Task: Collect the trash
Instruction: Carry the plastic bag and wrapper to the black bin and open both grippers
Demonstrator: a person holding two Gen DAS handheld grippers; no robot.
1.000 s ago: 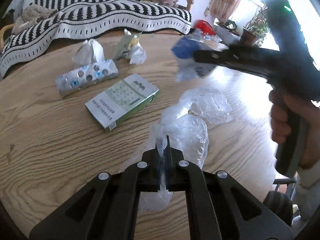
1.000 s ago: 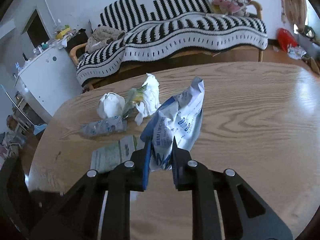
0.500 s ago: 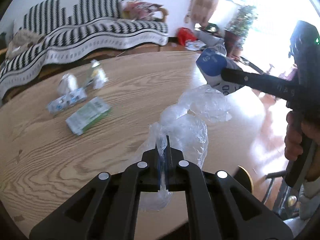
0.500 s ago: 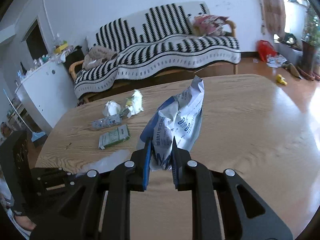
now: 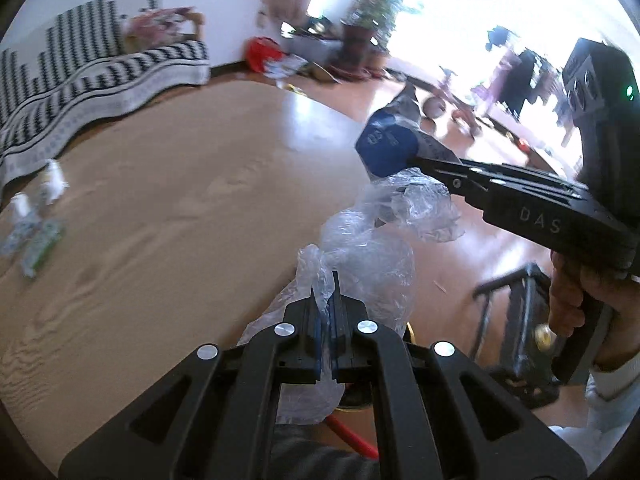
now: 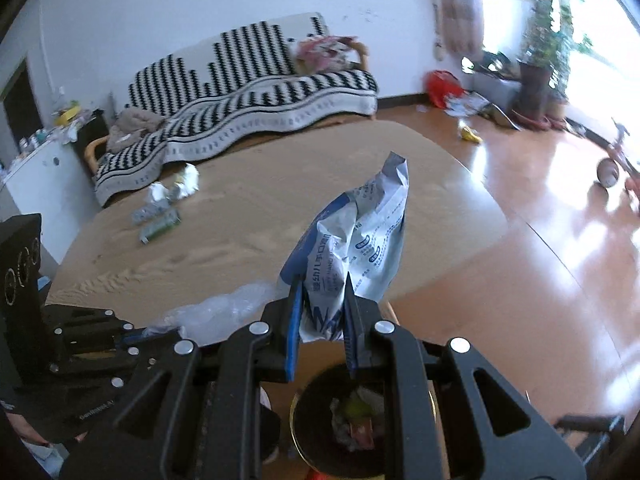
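A crumpled white and blue printed wrapper (image 6: 352,248) is clamped by its lower end between the blue-padded jaws of the right gripper (image 6: 320,320). Its long axis runs up and away from the jaws, and its torn silver tip points toward the far edge of the oval wooden table (image 6: 248,208). A crumpled clear plastic bag (image 5: 360,264) is pinched in the fully closed jaws of the left gripper (image 5: 325,320), and its loose body hangs forward over the near table edge.

Below the right gripper, beside the near table edge, a round dark bin with a yellow rim (image 6: 352,420) is seen, already holding some scraps. It is judged that both pieces are being brought to this bin. To do the step well, each gripper should be held directly above the opening before its jaws are released, with the wrapper's long axis turned downward so that it falls straight in. The light bag may cling to the pads or drift, so it is better released low.

Far from the bin, near the far-left table edge, white tissue balls (image 6: 188,178) and a small green box (image 6: 160,229) are left.
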